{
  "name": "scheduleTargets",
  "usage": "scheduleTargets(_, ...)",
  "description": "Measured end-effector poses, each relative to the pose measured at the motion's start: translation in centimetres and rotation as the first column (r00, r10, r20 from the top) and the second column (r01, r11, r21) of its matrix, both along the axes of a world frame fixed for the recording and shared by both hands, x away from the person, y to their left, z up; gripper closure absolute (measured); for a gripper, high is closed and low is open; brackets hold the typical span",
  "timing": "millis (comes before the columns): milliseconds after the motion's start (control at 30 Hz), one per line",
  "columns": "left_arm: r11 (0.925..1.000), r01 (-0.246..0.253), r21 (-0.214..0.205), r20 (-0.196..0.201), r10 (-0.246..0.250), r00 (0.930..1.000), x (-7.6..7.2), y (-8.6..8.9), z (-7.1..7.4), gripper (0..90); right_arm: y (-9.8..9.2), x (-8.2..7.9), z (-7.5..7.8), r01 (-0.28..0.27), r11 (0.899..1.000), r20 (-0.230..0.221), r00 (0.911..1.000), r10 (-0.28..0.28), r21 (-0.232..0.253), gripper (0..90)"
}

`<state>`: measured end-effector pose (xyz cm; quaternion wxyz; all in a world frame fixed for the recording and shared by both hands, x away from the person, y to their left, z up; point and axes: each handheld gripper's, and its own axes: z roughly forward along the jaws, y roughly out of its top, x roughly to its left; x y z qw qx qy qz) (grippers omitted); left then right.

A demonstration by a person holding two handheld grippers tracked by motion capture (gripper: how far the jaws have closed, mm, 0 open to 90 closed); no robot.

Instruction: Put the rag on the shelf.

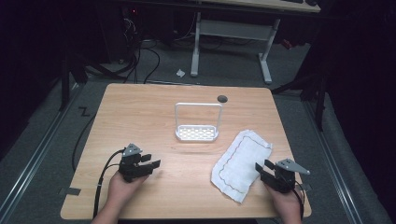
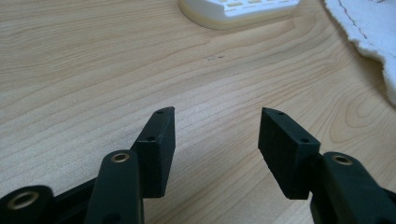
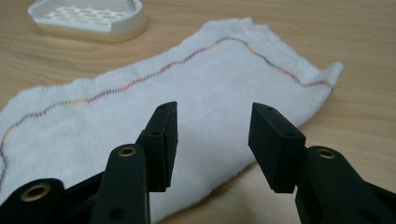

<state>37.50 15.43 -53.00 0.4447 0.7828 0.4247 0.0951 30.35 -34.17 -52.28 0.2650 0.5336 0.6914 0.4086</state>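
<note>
Cloth (image 1: 242, 164) lies flat at lower right of the table (image 1: 154, 107), below a white rack (image 1: 197, 122). Right gripper (image 1: 264, 169) hovers at its edge, left gripper (image 1: 150, 161) over bare wood, both spread wide; pinch the hem squarely.

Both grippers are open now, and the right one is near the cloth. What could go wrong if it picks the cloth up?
The open right gripper sits at the near edge of the flat white stitched cloth, so its jaws may scrape the wooden table or pinch too little. Dragging the cloth could bump the white slotted rack nearby.
</note>
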Motion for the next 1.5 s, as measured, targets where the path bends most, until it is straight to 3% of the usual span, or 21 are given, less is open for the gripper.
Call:
scheduleTargets(100, 1.0000, 0.006, -0.001, 0.000, -0.006, 1.0000, -0.2, 0.1, 0.2, 48.5, 0.1, 1.4, 0.5, -0.001, 1.000, 0.014, 0.9999, 0.001, -0.006, 54.7)
scheduleTargets(200, 0.9999, 0.010, 0.000, -0.002, -0.010, 0.9999, -0.3, 0.2, 0.2, 48.1, 0.2, 3.2, 0.6, -0.016, 1.000, -0.009, 0.9998, 0.016, 0.007, 67.8)
scheduleTargets(233, 1.0000, 0.009, 0.003, -0.005, -0.009, 0.9999, -0.4, 0.2, 0.2, 47.8, 0.2, 3.8, 0.5, -0.020, 1.000, -0.019, 0.9996, 0.020, -0.002, 76.0)
scheduleTargets(267, 1.0000, 0.009, 0.003, -0.005, -0.009, 0.9999, -0.4, 0.2, 0.2, 47.7, 0.2, 3.8, 0.5, -0.020, 1.000, -0.019, 0.9996, 0.020, -0.002, 76.0)
scheduleTargets(300, 1.0000, 0.006, 0.000, -0.008, -0.006, 0.9999, -0.4, 0.3, 0.1, 47.7, 0.5, 5.1, 0.3, -0.013, 0.999, -0.074, 0.9972, 0.010, -0.033, 85.5)
scheduleTargets(333, 1.0000, 0.002, -0.006, -0.011, -0.002, 0.9999, -0.4, 0.4, 0.1, 47.7, 0.5, 5.5, 0.1, -0.007, 0.999, -0.081, 0.9967, 0.003, -0.049, 88.5)
scheduleTargets(500, 0.9998, 0.003, -0.018, -0.008, -0.004, 1.0000, -0.5, 0.5, 0.2, 47.6, 0.2, 6.7, -0.8, 0.001, 0.998, -0.151, 0.9885, -0.010, -0.065, 90.0)
scheduleTargets(867, 0.9998, 0.018, -0.013, -0.005, -0.018, 0.9998, -0.5, 0.1, 0.2, 48.0, 2.6, 5.6, -1.1, -0.106, 0.990, -0.139, 0.9858, 0.093, -0.091, 90.0)
scheduleTargets(1067, 0.9997, 0.023, -0.011, 0.017, -0.022, 0.9996, -0.8, -0.2, 0.4, 49.7, 4.8, 5.0, -1.0, -0.181, 0.978, -0.150, 0.9748, 0.165, -0.099, 90.0)
scheduleTargets(1200, 0.9992, 0.039, -0.004, 0.023, -0.039, 0.9990, -1.0, -0.7, 0.4, 50.9, 6.1, 4.4, -1.0, -0.229, 0.969, -0.156, 0.9645, 0.213, -0.091, 90.0)
scheduleTargets(1233, 0.9988, 0.049, -0.004, 0.026, -0.049, 0.9985, -1.1, -1.2, 0.4, 51.9, 6.8, 4.2, -1.0, -0.254, 0.963, -0.159, 0.9580, 0.238, -0.089, 90.0)
scheduleTargets(1267, 0.9988, 0.049, -0.004, 0.026, -0.049, 0.9985, -1.1, -1.2, 0.4, 53.6, 6.8, 4.2, -1.0, -0.254, 0.963, -0.159, 0.9580, 0.238, -0.089, 90.0)
scheduleTargets(1400, 0.9964, 0.083, 0.015, 0.049, -0.084, 0.9953, -1.6, -3.1, 0.2, 57.5, 8.6, 3.7, -1.0, -0.307, 0.948, -0.163, 0.9429, 0.290, -0.085, 90.0)
scheduleTargets(1433, 0.9964, 0.083, 0.015, 0.049, -0.084, 0.9953, -1.6, -3.1, 0.2, 58.1, 8.6, 3.7, -1.0, -0.307, 0.948, -0.163, 0.9429, 0.290, -0.085, 90.0)
scheduleTargets(1467, 0.9948, 0.101, 0.015, 0.047, -0.101, 0.9937, -1.7, -3.6, 0.2, 58.1, 9.0, 3.6, -1.0, -0.318, 0.944, -0.164, 0.9393, 0.301, -0.087, 90.0)
scheduleTargets(1500, 0.9920, 0.125, 0.018, 0.047, -0.126, 0.9910, -2.0, -4.4, 0.1, 59.4, 10.0, 3.4, -1.0, -0.345, 0.934, -0.165, 0.9303, 0.327, -0.091, 90.0)
